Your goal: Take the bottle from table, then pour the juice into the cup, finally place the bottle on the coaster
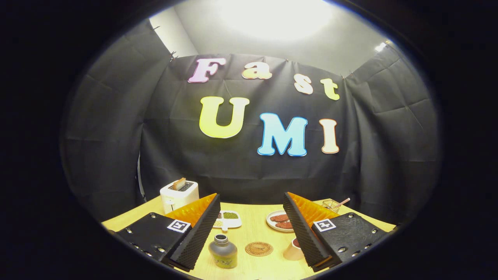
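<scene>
a: looking at the bottle (223, 252) first, it's standing upright on the wooden surface (253, 229), cap off by the look of it, just ahead of the claw (252, 227) and nearer its left finger. the coaster (259, 249) sits just beside it, then the cup (293, 251), partly tucked behind the right finger.

b: claw's gaping wide, nothing in it. nothing picked up yet imo.

a: yeah. my worry is the open neck, if a finger clips the bottle on the way in, it tips and the juice goes everywhere.

b: also the cup's close to that right finger, easy to nudge. toaster (179, 194) and the two plates (227, 219) further back look safe.
</scene>
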`<state>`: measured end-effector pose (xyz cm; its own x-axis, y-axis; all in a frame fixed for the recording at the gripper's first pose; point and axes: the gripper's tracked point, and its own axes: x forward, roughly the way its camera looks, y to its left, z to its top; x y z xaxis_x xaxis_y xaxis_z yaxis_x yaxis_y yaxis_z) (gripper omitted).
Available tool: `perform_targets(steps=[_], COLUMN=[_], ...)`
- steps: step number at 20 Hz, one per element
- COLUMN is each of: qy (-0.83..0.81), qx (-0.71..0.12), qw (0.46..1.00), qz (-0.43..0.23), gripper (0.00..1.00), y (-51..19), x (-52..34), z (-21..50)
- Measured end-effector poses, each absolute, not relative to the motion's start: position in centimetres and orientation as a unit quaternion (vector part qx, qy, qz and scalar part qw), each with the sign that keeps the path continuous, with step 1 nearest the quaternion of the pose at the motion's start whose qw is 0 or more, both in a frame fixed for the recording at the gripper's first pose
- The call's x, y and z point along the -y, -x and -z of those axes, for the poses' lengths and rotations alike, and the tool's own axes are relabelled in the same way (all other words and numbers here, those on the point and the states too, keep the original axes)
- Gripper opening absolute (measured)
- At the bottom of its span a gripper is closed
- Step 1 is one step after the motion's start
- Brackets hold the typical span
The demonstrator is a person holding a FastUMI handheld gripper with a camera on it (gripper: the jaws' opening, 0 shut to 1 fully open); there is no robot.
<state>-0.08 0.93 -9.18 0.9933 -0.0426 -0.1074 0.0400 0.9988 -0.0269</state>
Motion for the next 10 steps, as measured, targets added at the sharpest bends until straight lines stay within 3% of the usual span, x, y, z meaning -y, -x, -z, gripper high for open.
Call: perform_targets(steps=[10], qy=[-0.034], qx=[-0.057], qw=[0.998], qz=[-0.020], gripper=[0.99], y=[-0.4], x=[-5.0], z=[17.6])
